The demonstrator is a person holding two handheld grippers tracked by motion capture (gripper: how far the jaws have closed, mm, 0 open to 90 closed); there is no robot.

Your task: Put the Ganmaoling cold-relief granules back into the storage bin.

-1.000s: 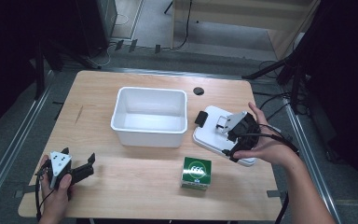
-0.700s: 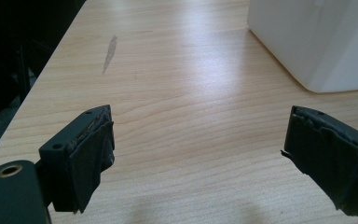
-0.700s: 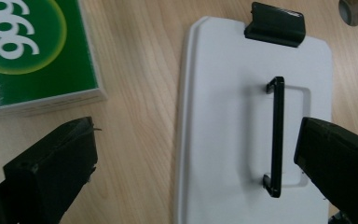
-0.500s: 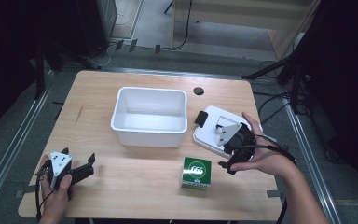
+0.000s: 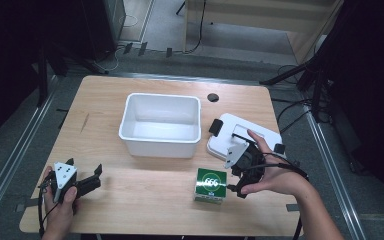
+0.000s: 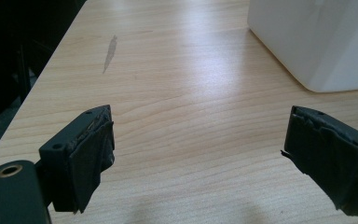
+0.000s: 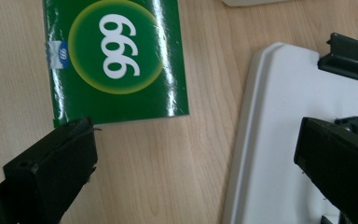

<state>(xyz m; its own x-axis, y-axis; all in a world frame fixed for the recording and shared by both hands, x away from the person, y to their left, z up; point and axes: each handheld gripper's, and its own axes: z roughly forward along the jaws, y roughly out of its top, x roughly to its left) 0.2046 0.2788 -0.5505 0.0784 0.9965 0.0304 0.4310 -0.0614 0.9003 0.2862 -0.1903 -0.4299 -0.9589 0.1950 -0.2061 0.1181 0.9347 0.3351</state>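
Since a second ago the right tool (image 5: 236,176) has come off the white lid (image 5: 260,134) toward the near side and now hangs low beside the green box (image 5: 210,185), while the left tool (image 5: 91,179) stays where it was at the near left corner of the counter (image 5: 105,105).

The green box sits on the near part of the counter, right of centre, just left of the right tool and near the lid's near-left corner. It is a glossy cardboard carton, squarish, with a yellow-ringed green disc on top bearing a white "999" (image 7: 120,46) and a small blue-and-white tab at one edge.

The counter is pale wood with fine grain and rounded corners. The white tub (image 5: 161,124), smooth plastic and rectangular with rounded walls, stands at the centre. The lid is flat white plastic with black clips.

Both tools are spread wide and grip nothing; the left tool's black pads (image 6: 92,156) look worn and ragged.
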